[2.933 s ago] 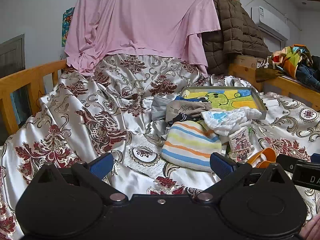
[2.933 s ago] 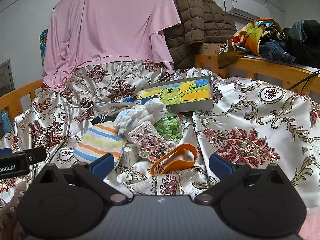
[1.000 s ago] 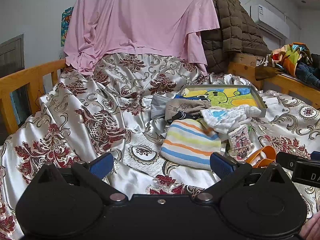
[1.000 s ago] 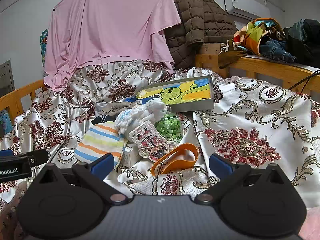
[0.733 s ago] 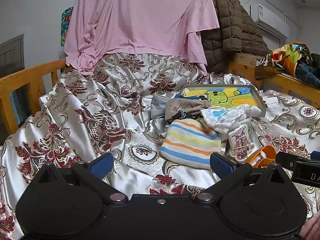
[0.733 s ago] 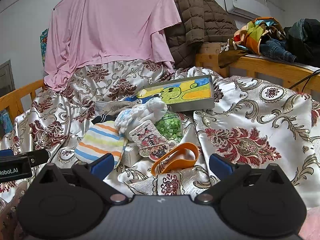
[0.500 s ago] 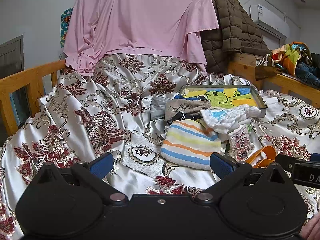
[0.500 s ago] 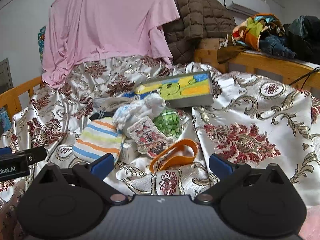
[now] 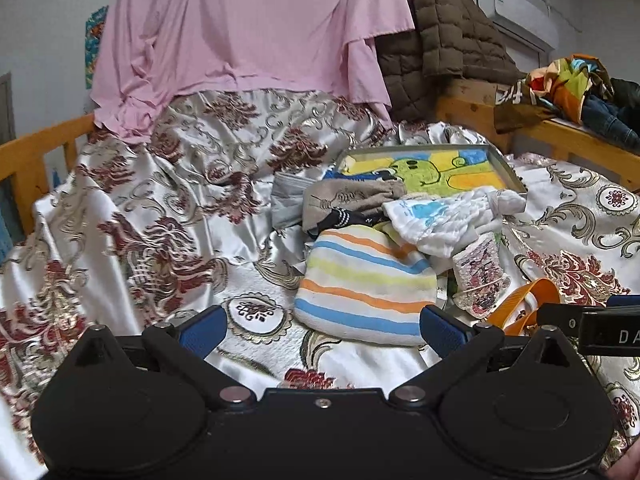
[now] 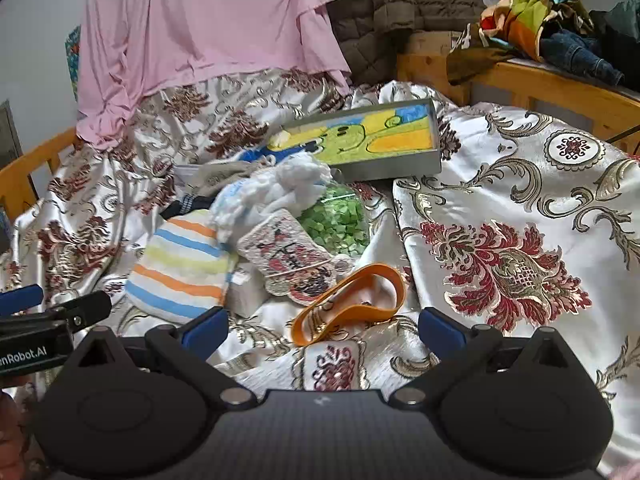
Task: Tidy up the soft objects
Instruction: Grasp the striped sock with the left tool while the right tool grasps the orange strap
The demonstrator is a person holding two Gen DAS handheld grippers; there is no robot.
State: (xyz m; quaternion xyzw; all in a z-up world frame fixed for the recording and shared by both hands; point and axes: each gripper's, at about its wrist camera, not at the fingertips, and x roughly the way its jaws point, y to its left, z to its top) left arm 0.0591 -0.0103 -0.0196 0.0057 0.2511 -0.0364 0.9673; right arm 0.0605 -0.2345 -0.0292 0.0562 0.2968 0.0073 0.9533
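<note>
Two grippers hover low over the bed, side by side, each with its blue-tipped fingers spread wide and nothing between them. The left gripper [image 9: 322,326] faces the striped cloth [image 9: 366,282], which lies on the satin cover [image 9: 160,208] just beyond its fingertips. The right gripper [image 10: 323,326] sits over an orange band [image 10: 348,304] lying in a loop on the cover.

Soft things are heaped mid-bed: the striped cloth in front, a white cloth [image 9: 444,216] with blue print touching its far edge, a beige cloth [image 9: 348,200] behind that, and a dark striped piece tucked between. A flat patterned pouch [image 10: 288,256] leans against the pile. Behind it all lies a tray [image 10: 396,168] with a yellow and green cartoon picture.

From the right wrist, a bag of green bits [image 10: 336,220] shows clearly beside the pouch, and a small white box [image 10: 246,290] under the pouch's edge; the left view hides both almost wholly. The left view shows the beige cloth far more clearly. A pink sheet [image 9: 248,32] and a brown quilted coat [image 9: 444,40] hang at the head.
</note>
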